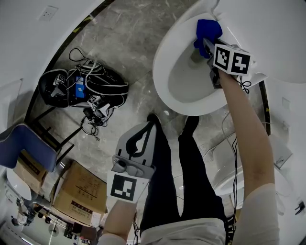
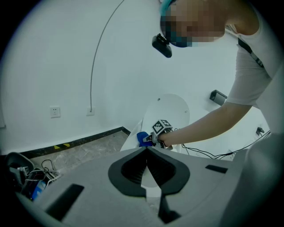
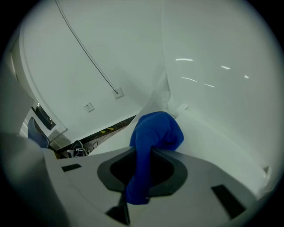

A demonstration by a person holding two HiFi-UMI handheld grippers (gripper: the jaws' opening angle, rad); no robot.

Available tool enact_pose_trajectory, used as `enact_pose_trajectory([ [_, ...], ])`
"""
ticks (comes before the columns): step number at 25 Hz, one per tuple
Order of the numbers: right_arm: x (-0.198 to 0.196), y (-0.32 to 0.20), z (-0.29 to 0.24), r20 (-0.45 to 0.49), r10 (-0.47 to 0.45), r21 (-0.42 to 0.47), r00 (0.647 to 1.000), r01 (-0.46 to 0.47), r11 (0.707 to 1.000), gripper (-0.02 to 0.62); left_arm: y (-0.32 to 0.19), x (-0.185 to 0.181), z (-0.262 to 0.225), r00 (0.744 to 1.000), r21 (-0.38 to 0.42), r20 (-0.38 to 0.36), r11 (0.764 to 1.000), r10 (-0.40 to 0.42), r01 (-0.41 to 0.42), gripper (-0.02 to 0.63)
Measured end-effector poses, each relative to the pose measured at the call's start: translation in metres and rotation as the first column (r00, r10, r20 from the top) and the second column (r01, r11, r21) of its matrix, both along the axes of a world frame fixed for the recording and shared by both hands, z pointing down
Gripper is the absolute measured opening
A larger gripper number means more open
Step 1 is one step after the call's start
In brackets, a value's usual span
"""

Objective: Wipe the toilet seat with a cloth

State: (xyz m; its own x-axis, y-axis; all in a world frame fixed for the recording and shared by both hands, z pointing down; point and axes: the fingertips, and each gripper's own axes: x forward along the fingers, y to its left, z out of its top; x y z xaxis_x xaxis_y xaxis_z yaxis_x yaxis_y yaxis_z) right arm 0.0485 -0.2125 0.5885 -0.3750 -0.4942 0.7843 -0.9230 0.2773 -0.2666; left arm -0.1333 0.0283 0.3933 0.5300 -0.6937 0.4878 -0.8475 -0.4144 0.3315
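The white toilet seat (image 1: 165, 52) lies at the top right of the head view, with the lid (image 3: 217, 57) raised behind it. A blue cloth (image 1: 208, 29) is bunched on the seat's far rim near the hinge. My right gripper (image 1: 203, 44) is shut on the blue cloth (image 3: 156, 131) and presses it against the seat (image 3: 217, 139). My left gripper (image 1: 151, 125) is shut and holds nothing, hanging low beside the person's legs, away from the toilet. The left gripper (image 2: 146, 150) looks towards the toilet (image 2: 171, 108), where the cloth (image 2: 143, 138) shows small.
A black bag with tangled cables (image 1: 85, 87) lies on the marble floor at the left. Cardboard boxes (image 1: 79, 191) and a blue chair (image 1: 26, 146) stand at the lower left. Cables (image 1: 229, 129) trail right of the toilet. A wall socket (image 1: 48, 13) is at the upper left.
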Motion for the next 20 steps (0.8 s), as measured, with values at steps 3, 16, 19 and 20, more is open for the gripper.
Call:
enact_pose_trajectory([
  [3,-0.007,0.003,0.001,-0.004,-0.017,-0.003,1.0,0.017,1.0,0.055,0.004,-0.005,0.0,1.0,-0.002,0.004,1.0,-0.004,0.004,0.008],
  [16,-0.033,0.012,-0.001,-0.005,-0.05,-0.005,0.999,0.05,0.999,0.055,0.017,-0.03,-0.004,0.999,0.011,0.016,0.999,-0.035,0.035,0.008],
  [19,-0.038,0.014,-0.001,-0.003,-0.063,-0.006,0.998,0.063,0.998,0.055,0.019,-0.03,-0.005,0.999,0.011,0.015,0.999,-0.037,0.036,0.008],
  [20,-0.04,0.015,-0.001,-0.002,-0.069,-0.008,0.998,0.069,0.998,0.055,0.02,-0.03,-0.005,0.999,0.011,0.014,0.999,-0.038,0.038,0.008],
])
